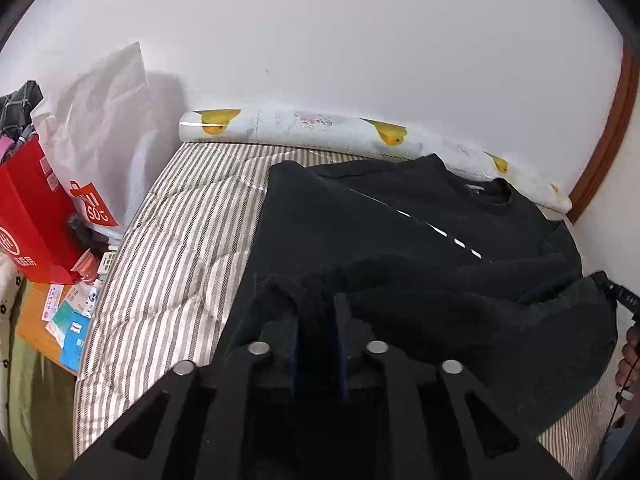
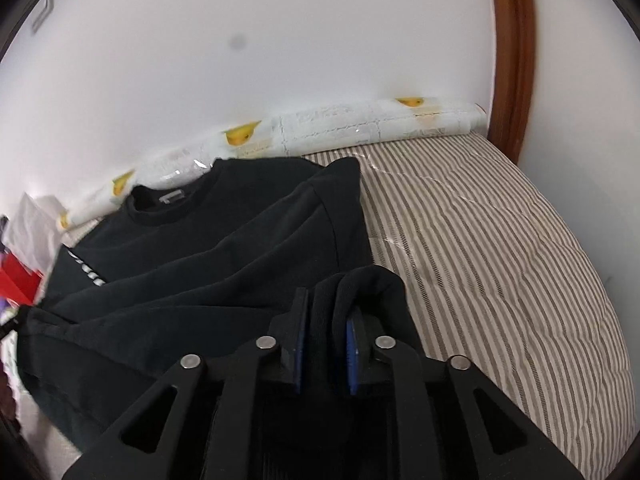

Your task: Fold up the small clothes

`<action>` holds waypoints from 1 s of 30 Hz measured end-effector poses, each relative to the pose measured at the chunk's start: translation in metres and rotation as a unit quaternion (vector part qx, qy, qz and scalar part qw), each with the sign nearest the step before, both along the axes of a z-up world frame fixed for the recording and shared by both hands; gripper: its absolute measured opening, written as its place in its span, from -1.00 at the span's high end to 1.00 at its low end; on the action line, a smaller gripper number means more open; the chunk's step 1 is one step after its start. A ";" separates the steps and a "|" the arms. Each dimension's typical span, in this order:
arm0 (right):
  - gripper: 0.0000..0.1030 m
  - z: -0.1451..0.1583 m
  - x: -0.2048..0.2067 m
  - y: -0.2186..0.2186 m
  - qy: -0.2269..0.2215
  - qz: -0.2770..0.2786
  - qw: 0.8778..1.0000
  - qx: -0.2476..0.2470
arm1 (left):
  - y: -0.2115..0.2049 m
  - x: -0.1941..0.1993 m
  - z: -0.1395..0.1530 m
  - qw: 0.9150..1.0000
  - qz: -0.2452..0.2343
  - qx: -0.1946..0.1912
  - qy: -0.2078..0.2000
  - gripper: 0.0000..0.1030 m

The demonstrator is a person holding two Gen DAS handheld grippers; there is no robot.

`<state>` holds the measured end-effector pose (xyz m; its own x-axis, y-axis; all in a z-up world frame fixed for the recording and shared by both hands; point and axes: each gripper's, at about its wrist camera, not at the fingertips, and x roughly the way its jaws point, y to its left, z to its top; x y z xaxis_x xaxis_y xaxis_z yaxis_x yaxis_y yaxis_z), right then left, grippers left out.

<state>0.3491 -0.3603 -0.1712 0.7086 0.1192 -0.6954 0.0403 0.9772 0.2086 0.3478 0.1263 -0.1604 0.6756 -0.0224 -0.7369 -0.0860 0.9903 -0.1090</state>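
Left wrist | red box: contents unclear | white bag: contents hidden

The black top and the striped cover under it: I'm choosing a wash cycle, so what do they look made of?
Black top: probably matte cotton knit; ribbed collar, soft folds. Striped cover: likely quilted woven fabric; stitched puffy panels.

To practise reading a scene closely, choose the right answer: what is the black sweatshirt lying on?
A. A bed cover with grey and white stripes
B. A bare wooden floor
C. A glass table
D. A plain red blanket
A: in both wrist views the black sweatshirt is spread over the striped bed cover, whose grey and white lines show beside it, in front of a roll printed with yellow ducks along the wall.
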 end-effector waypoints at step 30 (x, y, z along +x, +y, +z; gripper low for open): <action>-0.27 -0.023 -0.122 0.004 0.057 -0.006 0.993 0.105 | 0.025 -0.103 -0.052 0.986 0.016 -0.164 0.036 -0.24</action>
<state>0.2266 -0.3566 -0.1944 0.6290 0.2616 -0.7321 0.0872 0.9120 0.4008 0.2450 0.1514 -0.2123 0.6261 -0.2468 -0.7397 -0.1354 0.8998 -0.4148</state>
